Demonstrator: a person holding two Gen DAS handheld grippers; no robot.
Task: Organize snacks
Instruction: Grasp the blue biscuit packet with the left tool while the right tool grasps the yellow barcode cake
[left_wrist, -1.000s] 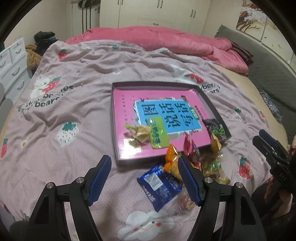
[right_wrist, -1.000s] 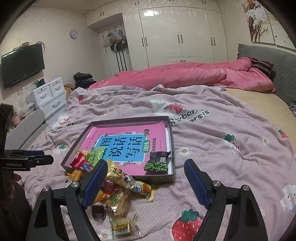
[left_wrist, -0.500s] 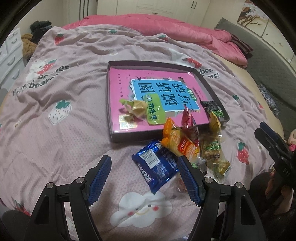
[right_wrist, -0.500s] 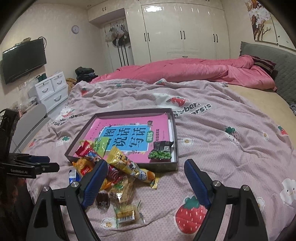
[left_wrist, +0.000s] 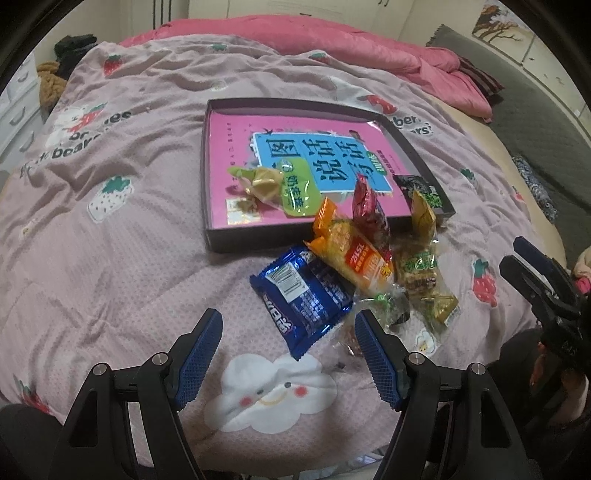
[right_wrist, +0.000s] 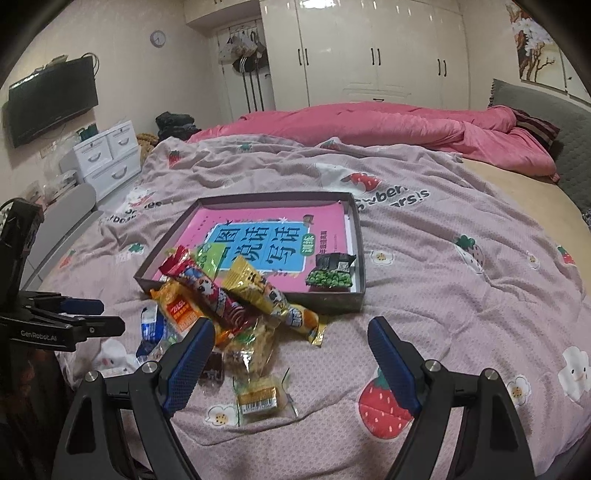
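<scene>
A shallow dark box (left_wrist: 210, 236) (right_wrist: 332, 301) lined with a pink book lies on the bedspread. Inside it are a pale yellow candy pack (left_wrist: 264, 182) and a green pea pack (left_wrist: 424, 190) (right_wrist: 330, 273). A heap of snacks lies against its near edge: a blue biscuit pack (left_wrist: 301, 293), an orange pack (left_wrist: 354, 256) (right_wrist: 177, 308), a red pack (left_wrist: 367, 214) (right_wrist: 207, 290), yellow packs (right_wrist: 258, 290) and small clear-wrapped sweets (right_wrist: 256, 395). My left gripper (left_wrist: 288, 328) hovers open just short of the blue pack. My right gripper (right_wrist: 290, 338) stands open over the heap's near side, holding nothing.
The pink-grey strawberry bedspread (left_wrist: 122, 258) covers the bed, with a pink duvet (right_wrist: 388, 125) bunched at the far side. White drawers (right_wrist: 103, 158), a wall television (right_wrist: 51, 99) and wardrobes (right_wrist: 369, 51) stand beyond. Each gripper shows at the other view's edge (left_wrist: 543, 284) (right_wrist: 55, 321).
Both grippers have dropped and tilted down toward the snack heap, which now sits closer and larger in both views. Both stay open. No snack has moved.
</scene>
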